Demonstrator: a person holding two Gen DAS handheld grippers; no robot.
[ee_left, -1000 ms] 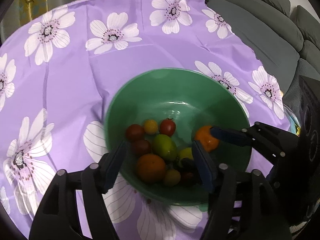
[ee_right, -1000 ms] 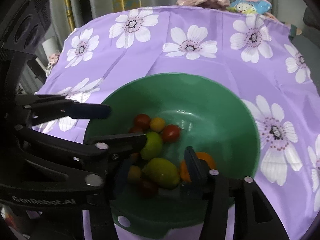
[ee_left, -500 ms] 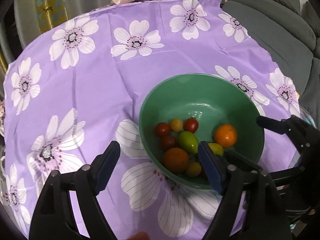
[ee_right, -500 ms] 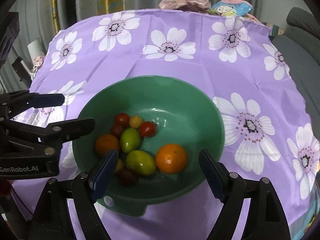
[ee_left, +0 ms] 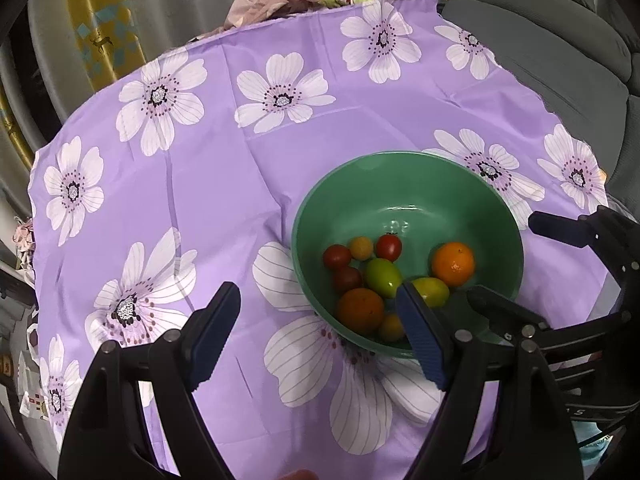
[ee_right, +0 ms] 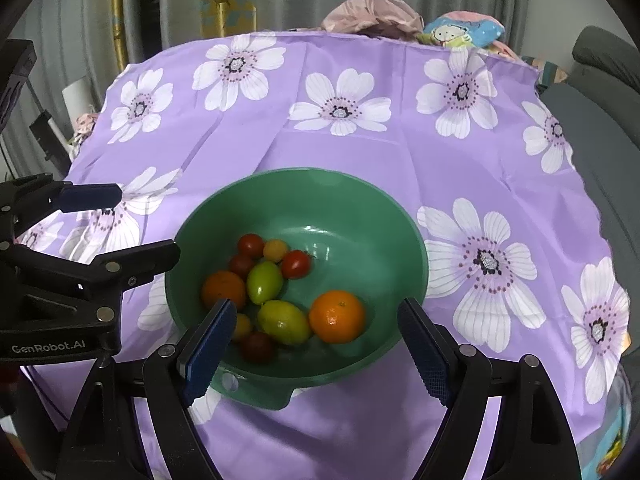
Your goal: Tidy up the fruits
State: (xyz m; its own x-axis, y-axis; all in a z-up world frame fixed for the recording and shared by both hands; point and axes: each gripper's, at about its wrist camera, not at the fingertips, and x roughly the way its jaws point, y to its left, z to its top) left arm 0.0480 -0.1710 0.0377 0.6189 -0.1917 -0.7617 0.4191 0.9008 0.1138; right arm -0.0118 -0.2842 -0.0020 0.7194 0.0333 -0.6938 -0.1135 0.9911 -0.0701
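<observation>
A green bowl [ee_left: 400,156] [ee_right: 300,174] stands on the purple flowered cloth and holds the fruit. Inside lie a bright orange [ee_right: 337,316] [ee_left: 453,263], a darker orange [ee_right: 223,290], a green tomato [ee_right: 264,282], a yellow-green one [ee_right: 284,321] and several small red and yellow cherry tomatoes [ee_right: 295,264]. My left gripper [ee_left: 320,334] hovers open above the bowl's near left rim, holding nothing. My right gripper [ee_right: 316,346] hangs open over the bowl's near edge, its pads clear of the fruit. Each gripper shows at the edge of the other's view.
The round table [ee_right: 400,160] under the cloth drops off on all sides. A grey sofa [ee_left: 560,60] stands to the right. Bundled pink cloth [ee_right: 372,12] and a blue cartoon cushion [ee_right: 464,32] lie behind the far edge. Curtains hang behind.
The right gripper has let go of the bright orange, which now rests in the bowl. Both grippers have widened and drawn back and up from the bowl.
</observation>
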